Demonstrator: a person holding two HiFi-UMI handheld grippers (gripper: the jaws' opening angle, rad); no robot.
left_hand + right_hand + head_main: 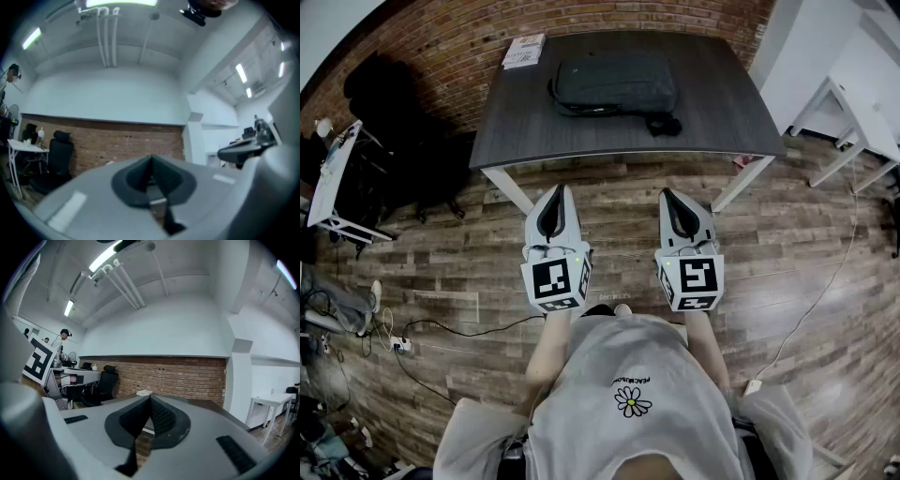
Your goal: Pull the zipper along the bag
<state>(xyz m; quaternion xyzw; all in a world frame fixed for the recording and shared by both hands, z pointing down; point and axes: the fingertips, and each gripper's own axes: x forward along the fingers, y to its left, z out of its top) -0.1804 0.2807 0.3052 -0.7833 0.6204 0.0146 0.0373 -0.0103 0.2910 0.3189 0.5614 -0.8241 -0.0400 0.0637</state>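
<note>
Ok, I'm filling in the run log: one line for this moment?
stage: before reach | left gripper: shut, empty | right gripper: shut, empty | bag: on table, untouched

We list: dark table, on white legs; white booklet at its far left corner; black office chair against brick wall; white desk at left; white table at right; plank floor; white power strip lying on it.

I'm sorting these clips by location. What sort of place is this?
Probably an office or lab workspace: a brick wall, a dark table with a bag on it, a white desk and a black office chair.
</note>
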